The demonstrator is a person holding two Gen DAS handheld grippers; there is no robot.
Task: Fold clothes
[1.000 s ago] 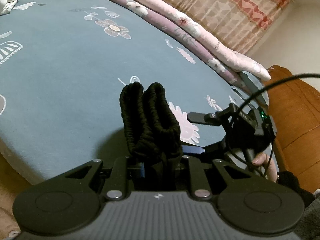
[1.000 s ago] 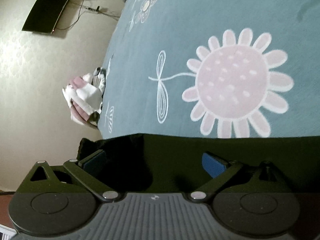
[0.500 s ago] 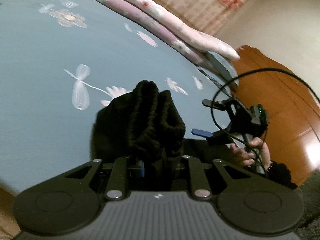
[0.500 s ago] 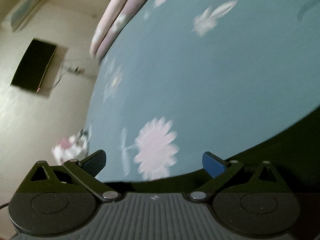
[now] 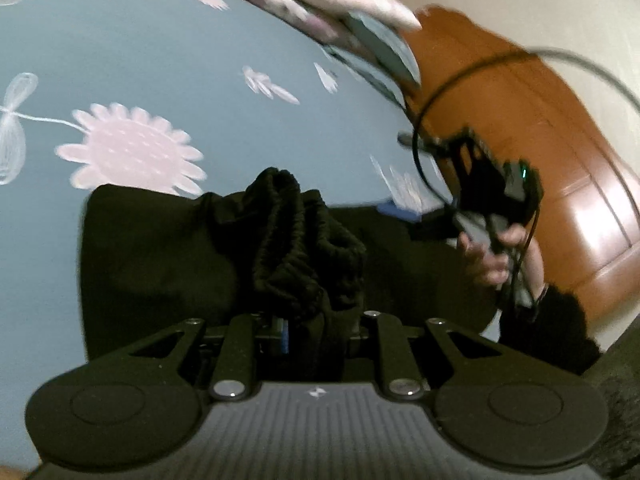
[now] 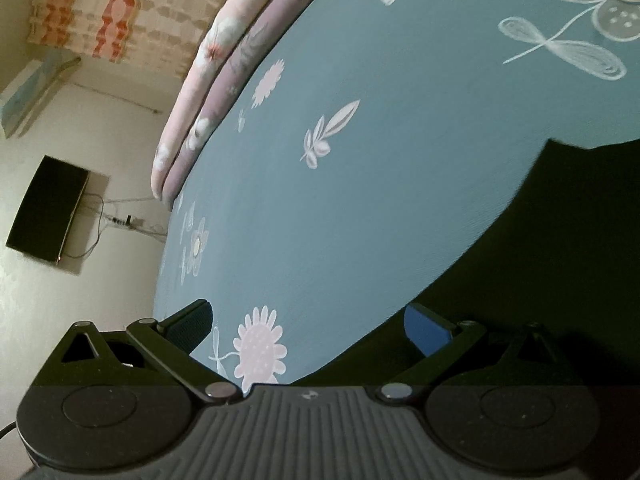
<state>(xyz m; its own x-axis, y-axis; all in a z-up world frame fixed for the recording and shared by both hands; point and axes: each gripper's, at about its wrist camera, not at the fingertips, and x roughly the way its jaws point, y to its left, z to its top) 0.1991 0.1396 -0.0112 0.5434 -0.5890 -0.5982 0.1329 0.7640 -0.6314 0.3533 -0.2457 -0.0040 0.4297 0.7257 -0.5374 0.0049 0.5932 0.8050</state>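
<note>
Black knit fabric, the garment, lies spread on the blue flowered bed sheet near the bed's edge. The left tool is clamped on a bunched, ribbed fold of it, which stands up in a ruffled clump just past the jaws. The right tool, gripped by a hand with a cable looping over it, has its fingers spread wide with nothing between them; its blue pad hovers at the garment's edge. Rolled pink and lilac bedding lines the far side of the bed.
</note>
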